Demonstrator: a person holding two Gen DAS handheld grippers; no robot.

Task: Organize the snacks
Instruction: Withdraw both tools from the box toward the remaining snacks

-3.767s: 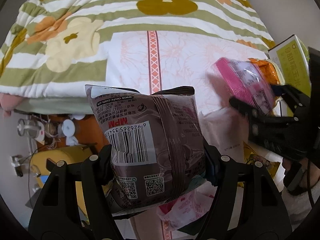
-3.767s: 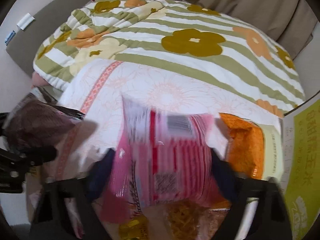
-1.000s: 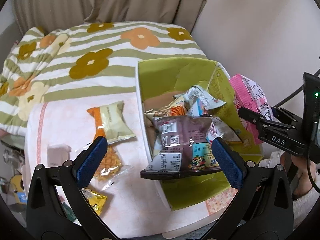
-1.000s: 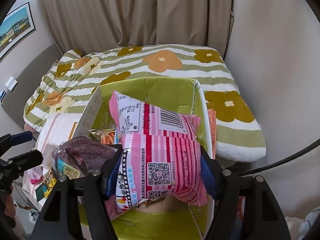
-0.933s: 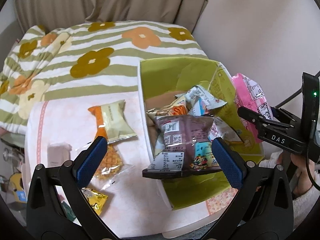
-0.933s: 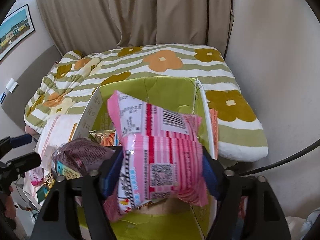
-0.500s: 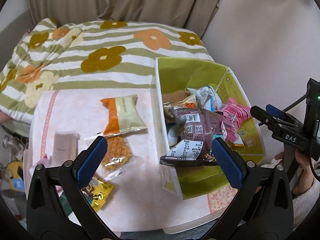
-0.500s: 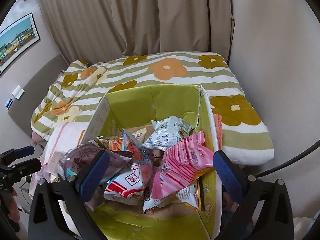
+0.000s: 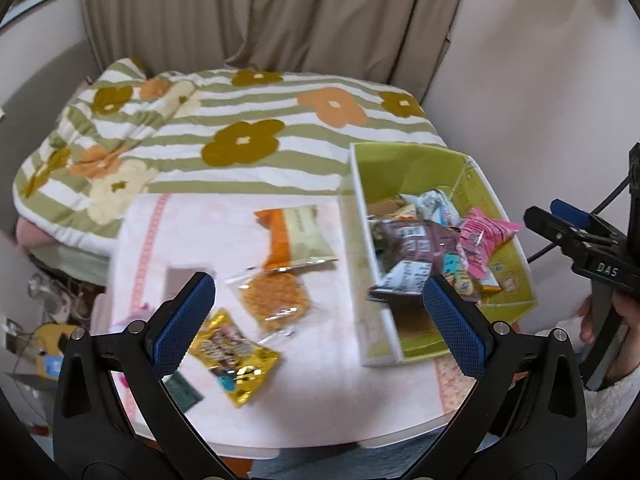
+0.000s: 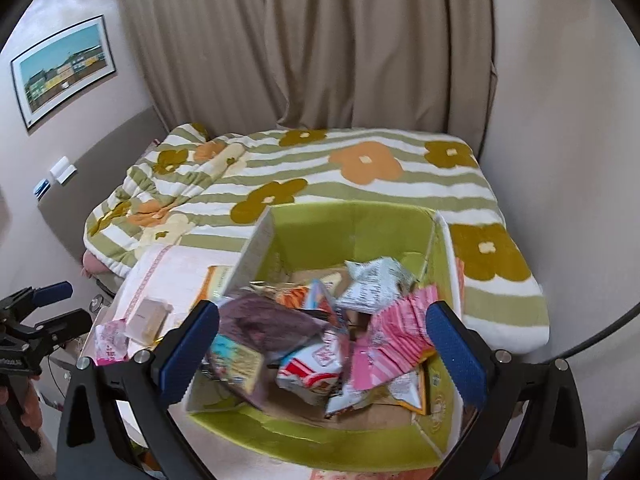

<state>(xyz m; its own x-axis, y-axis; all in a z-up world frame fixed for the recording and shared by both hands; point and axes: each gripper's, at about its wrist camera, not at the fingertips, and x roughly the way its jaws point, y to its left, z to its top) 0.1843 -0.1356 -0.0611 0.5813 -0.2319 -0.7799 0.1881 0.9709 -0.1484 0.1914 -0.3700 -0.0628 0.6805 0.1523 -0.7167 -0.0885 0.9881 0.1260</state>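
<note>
I see my left gripper (image 9: 318, 312) spread wide with nothing between its blue pads, and my right gripper (image 10: 322, 354) is the same, released and empty above the green box (image 10: 352, 220). The brown bag (image 9: 416, 244) and the pink bag (image 10: 394, 346) both lie inside the green box, on top of the other packets, which overlap so much that I cannot count them. Left of the green box, on the pink cloth (image 9: 320, 376), remain an orange-and-cream packet (image 9: 296, 236), a clear wafer packet (image 9: 274, 298) and a yellow packet (image 9: 234, 354). A dark green item near the yellow packet is partly hidden by my left finger; perhaps it is a sachet. The near wall of the box looks blurred.
</note>
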